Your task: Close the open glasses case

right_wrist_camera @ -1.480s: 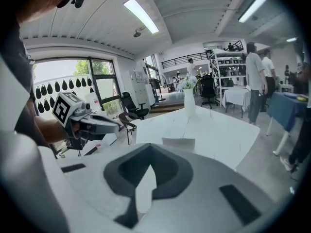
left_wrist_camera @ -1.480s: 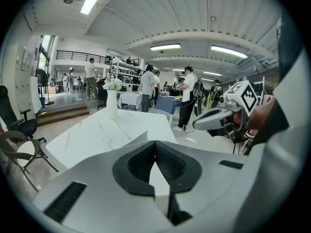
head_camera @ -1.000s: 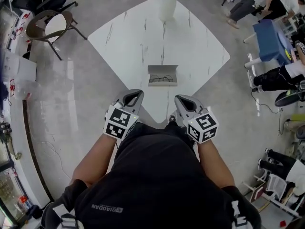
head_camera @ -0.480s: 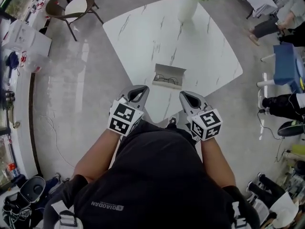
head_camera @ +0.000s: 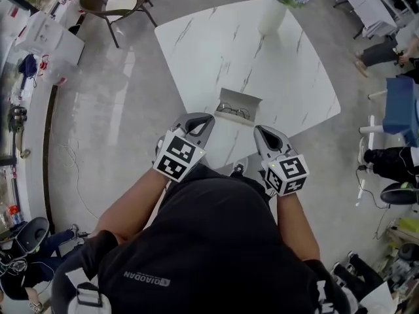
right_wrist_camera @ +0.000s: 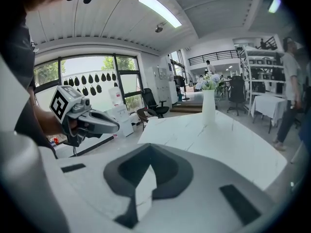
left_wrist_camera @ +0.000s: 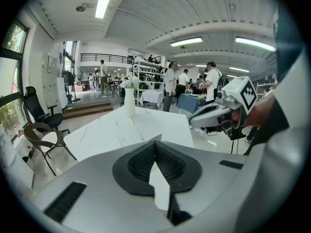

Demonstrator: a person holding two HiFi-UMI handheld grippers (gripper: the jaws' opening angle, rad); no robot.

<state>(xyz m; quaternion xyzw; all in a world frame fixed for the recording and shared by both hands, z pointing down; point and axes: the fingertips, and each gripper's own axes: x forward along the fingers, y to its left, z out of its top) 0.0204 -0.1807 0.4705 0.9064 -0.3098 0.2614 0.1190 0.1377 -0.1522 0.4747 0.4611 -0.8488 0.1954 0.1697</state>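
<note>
The open grey glasses case lies near the front corner of the white marble table, lid up, with a pair of glasses inside. My left gripper is shut and hovers just left of the case, close to the table's edge. The right gripper, also shut, hangs just right of and nearer than the case. Neither touches it. From the left gripper view I see the shut left gripper and the right gripper; the case is hidden behind the jaws. The right gripper view shows the right gripper shut.
A white vase of flowers stands at the table's far corner. A chair sits at the far left on the floor, near white boxes. A blue table and seated people are at the right.
Both grippers have moved forward to the table's front corner, so the case now lies just beyond their tips. The head view has swung, turning the table in frame.
</note>
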